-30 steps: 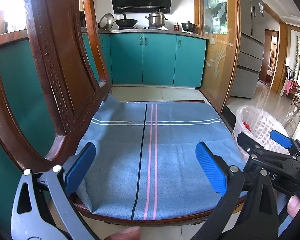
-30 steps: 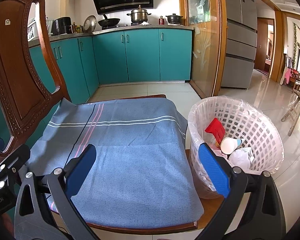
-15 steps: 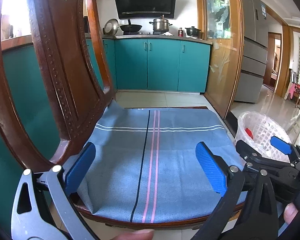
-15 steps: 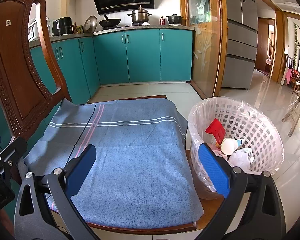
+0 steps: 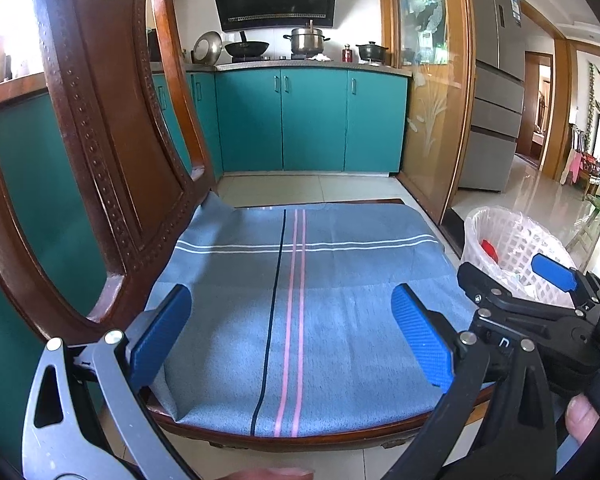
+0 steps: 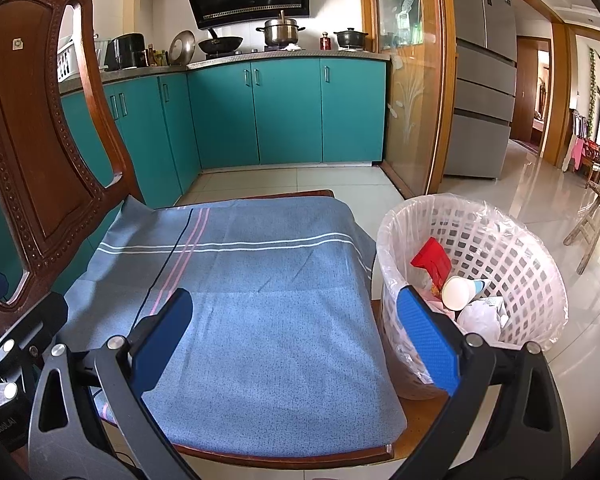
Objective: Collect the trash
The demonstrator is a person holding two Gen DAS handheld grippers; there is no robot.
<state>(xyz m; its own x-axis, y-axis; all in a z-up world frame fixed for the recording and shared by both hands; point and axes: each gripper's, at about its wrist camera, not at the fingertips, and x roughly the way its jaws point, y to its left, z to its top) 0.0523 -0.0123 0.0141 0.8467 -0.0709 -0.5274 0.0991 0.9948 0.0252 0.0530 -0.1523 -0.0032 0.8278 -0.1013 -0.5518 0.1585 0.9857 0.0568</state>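
Holding both tools out over the chair seat, I find nothing left on it to pick up. My left gripper (image 5: 288, 334) has its blue pads spread wide with only the blue striped cloth (image 5: 300, 320) showing between them, and my right gripper (image 6: 296, 338) is spread just as wide and equally bare. In the left wrist view the right gripper sits at about three o'clock, near the basket.

All the trash I can see is already in the white lattice basket (image 6: 532, 264), which stands on the chair's wooden edge at roughly two o'clock from my right gripper, just beside the cloth. Inside its clear liner lie a red packet (image 6: 432, 260), a white paper cup (image 6: 458, 292) on its side and some crumpled white paper (image 6: 480, 316).

Judging by this, the collecting looks essentially finished: the cloth is bare and the floor tiles in view carry no litter. Anything behind me or under the chair I cannot see.
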